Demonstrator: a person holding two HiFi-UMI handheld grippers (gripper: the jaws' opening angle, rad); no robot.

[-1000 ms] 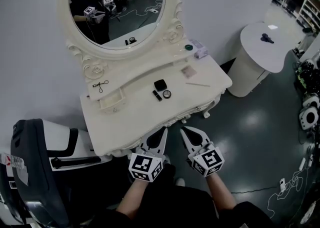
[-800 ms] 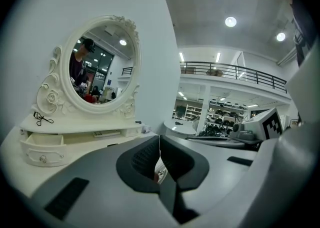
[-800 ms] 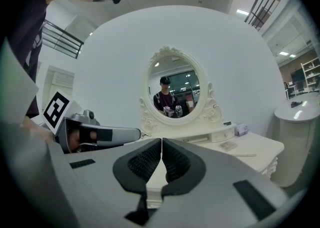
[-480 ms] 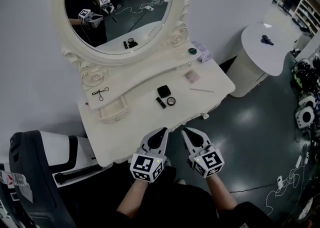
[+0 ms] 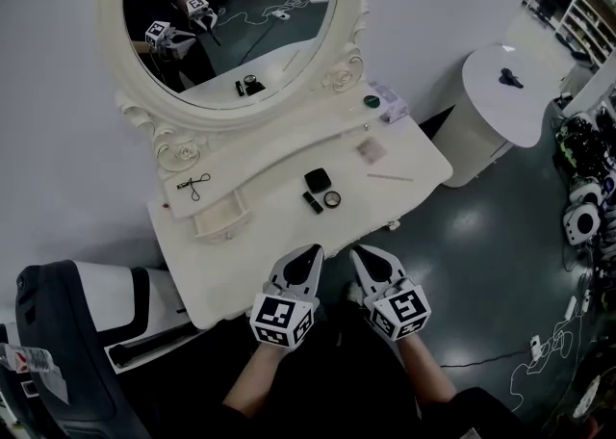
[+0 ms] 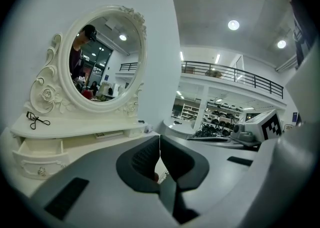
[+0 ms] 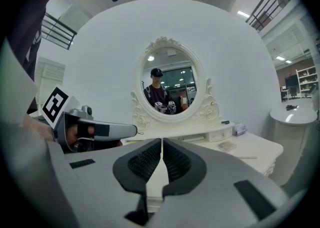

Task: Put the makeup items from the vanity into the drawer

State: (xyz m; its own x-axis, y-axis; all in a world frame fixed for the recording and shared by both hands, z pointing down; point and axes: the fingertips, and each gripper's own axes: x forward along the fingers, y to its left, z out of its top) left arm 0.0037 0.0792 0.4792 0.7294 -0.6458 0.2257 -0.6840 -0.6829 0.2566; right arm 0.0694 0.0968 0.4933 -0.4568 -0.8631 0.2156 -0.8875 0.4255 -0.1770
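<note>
Left tool (image 5: pixel 310 252) and right tool (image 5: pixel 358 254) are both clenched on nothing, side by side at the table's (image 5: pixel 269 230) near edge. The black compact (image 5: pixel 317 179), black tube (image 5: pixel 312 201) and round pot (image 5: pixel 332 198) lie just beyond, about equally near both. The open drawer (image 5: pixel 219 220) sits far-left, on the left tool's side.

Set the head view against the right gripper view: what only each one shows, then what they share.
Only the head view: the black compact, round compact and dark tube at mid-tabletop, and the open drawer.
Only the right gripper view: the railing and ceiling lights overhead.
Both: the vanity, its oval mirror, the pink sachet, the round side table, and the left gripper and right gripper, each shut on nothing.
</note>
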